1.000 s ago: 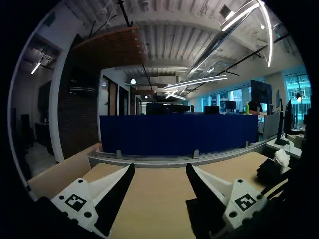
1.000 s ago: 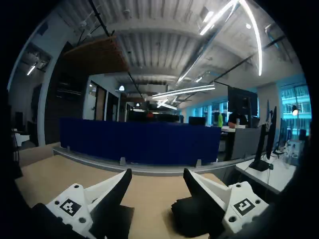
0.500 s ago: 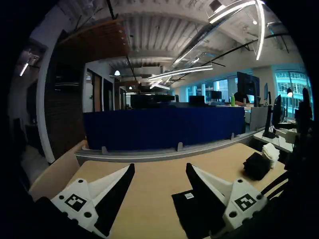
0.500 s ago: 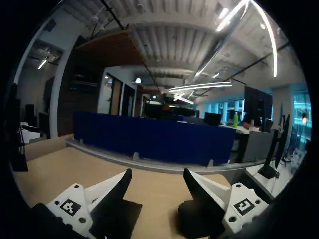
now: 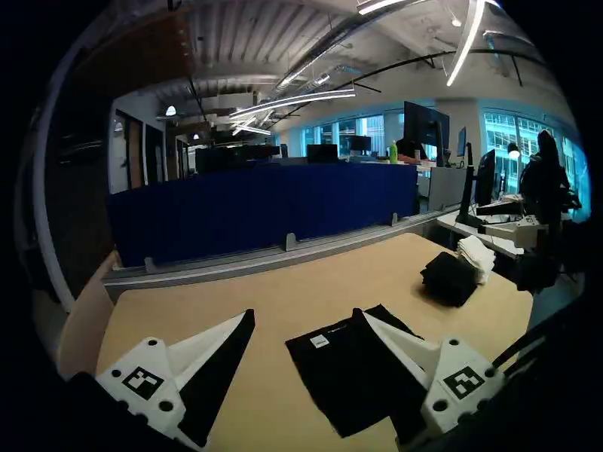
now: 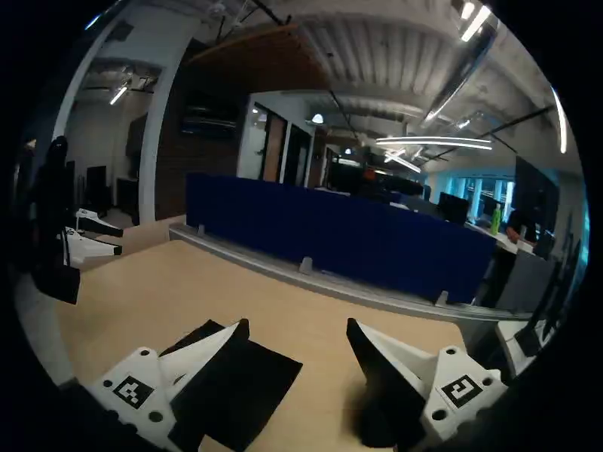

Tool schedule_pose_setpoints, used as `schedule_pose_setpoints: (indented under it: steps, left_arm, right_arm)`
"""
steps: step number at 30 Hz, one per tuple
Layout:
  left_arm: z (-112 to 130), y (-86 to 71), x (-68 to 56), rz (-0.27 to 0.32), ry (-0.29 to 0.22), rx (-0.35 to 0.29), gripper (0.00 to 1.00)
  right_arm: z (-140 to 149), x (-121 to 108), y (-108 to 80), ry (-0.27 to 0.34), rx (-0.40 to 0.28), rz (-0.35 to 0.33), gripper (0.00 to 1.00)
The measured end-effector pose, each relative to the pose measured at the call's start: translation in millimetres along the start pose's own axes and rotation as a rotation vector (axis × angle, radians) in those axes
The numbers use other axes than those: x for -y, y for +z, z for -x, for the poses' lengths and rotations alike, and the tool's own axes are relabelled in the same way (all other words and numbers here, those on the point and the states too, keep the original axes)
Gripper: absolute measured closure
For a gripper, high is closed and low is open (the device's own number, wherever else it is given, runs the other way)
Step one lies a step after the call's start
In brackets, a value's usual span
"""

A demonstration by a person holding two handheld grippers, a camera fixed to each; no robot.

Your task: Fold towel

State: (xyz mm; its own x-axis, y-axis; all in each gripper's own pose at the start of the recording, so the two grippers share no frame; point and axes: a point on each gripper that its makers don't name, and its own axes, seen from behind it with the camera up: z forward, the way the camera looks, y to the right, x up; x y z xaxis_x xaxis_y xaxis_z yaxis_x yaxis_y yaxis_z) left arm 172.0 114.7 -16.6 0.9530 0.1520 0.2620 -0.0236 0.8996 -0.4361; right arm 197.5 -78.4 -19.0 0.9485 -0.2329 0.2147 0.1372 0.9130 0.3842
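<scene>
Black towel [image 5: 347, 373] flat on table [image 5: 226, 294], left gripper [image 5: 301, 316] and right gripper [image 6: 295, 325] agape (both empty).

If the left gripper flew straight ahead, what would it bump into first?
Probably the blue divider wall at the far edge of the table. The left gripper points over bare tabletop, and the black towel lies beside that line. Depth is unclear.

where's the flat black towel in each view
Left gripper view: the black towel lies flat on the table, lower centre-right, with its white tag near the far edge.
Right gripper view: the black towel lies lower centre-left.
Shared landmark: the blue partition along the table's far side.
</scene>
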Motion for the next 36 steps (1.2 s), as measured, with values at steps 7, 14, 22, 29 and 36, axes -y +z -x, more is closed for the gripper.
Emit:
schedule_pose_setpoints:
  steps: [7,14,22,29,36]
  left_arm:
    - [25,4.8,-11.5,0.04,0.016,0.042,0.05]
    - [63,11.2,-19.9,0.068,0.032,0.113,0.05]
    - [107,13.6,-36.5,0.138,0.056,0.226,0.05]
    - [138,17.1,-44.3,0.169,0.061,0.282,0.05]
    - [182,23.1,-55.6,0.195,0.091,0.355,0.05]
  right_arm:
    - [25,13,7.5,-0.001,0.049,-0.026,0.0]
    - [57,23,12.7,-0.02,0.112,-0.051,0.0]
    - [100,35,17.0,-0.029,0.228,-0.097,0.01]
    - [134,43,21.8,-0.035,0.293,-0.121,0.01]
    - [176,54,24.9,-0.046,0.347,-0.142,0.01]
